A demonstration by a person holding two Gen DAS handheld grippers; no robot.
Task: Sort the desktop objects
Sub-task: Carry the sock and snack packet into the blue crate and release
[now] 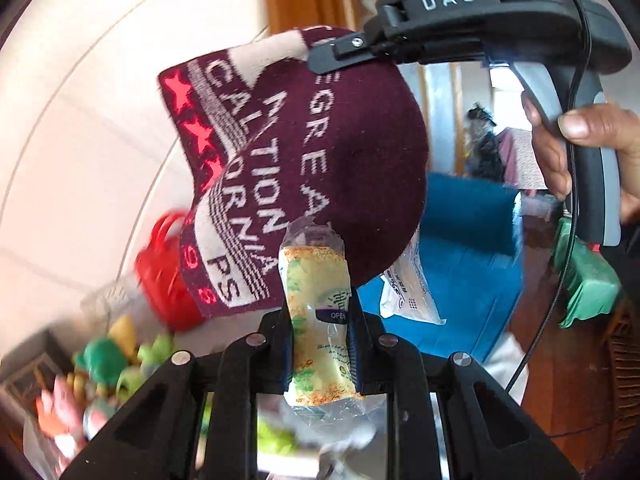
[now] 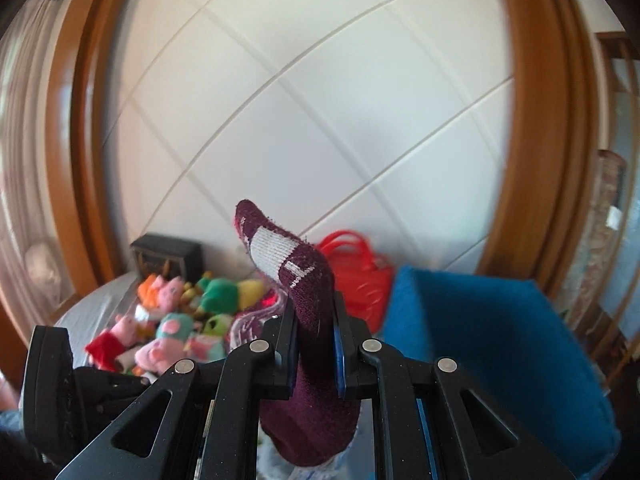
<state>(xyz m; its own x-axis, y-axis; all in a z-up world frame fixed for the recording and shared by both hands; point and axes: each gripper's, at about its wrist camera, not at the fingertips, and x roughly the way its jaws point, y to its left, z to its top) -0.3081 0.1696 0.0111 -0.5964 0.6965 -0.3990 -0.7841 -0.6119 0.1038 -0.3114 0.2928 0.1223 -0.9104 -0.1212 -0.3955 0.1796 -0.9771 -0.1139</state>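
So the left gripper is clamped tight on a clear plastic snack packet with yellow-green print, which stands upright between its two fingers. Right behind it hangs a maroon knitted beanie with white lettering and red stars, dangling in the air from the right gripper, whose fingers are pinched shut on a fold of the knit. In the left wrist view you can see the person's right hand wrapped around that gripper's grey handle.

Lower down, a pile of colourful plush toys sits on the pale surface, with a red handbag near the white tiled wall and a blue fabric box just beside it. Everything's a bit motion-blurred.
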